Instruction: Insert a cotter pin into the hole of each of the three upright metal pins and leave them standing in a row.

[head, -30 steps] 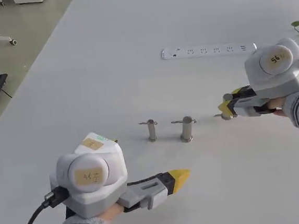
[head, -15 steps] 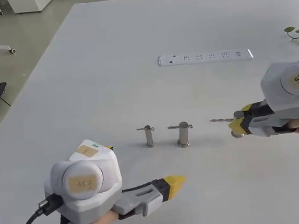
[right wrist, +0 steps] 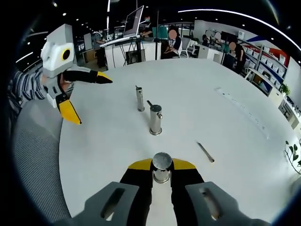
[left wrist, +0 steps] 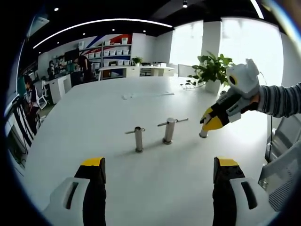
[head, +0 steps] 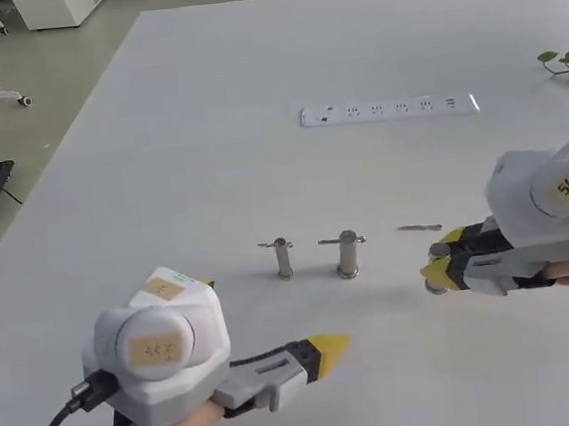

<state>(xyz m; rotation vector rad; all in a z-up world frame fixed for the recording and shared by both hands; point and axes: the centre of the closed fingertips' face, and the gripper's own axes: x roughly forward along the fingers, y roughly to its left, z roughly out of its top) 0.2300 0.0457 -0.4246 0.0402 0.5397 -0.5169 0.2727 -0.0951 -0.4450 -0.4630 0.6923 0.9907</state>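
Two upright metal pins (head: 283,258) (head: 347,254) stand side by side mid-table, each with a cotter pin through its head. My right gripper (head: 437,271) is shut on the third metal pin (right wrist: 161,167), upright to their right, with nothing in its hole. A loose cotter pin (head: 419,228) lies flat on the table just beyond it, also seen as the cotter pin (right wrist: 205,152) in the right gripper view. My left gripper (head: 332,351) hovers near the front, jaws wide apart and holding nothing, with the standing pins (left wrist: 138,139) (left wrist: 169,131) ahead of it.
A white power strip (head: 388,110) lies further back on the white table (head: 210,160). A small plant (head: 565,59) sits at the far right edge. Office chairs and floor lie off the table's left side.
My right gripper has drawn the third pin toward me, away from the loose cotter pin, which now lies apart on the table. The left gripper has barely moved.
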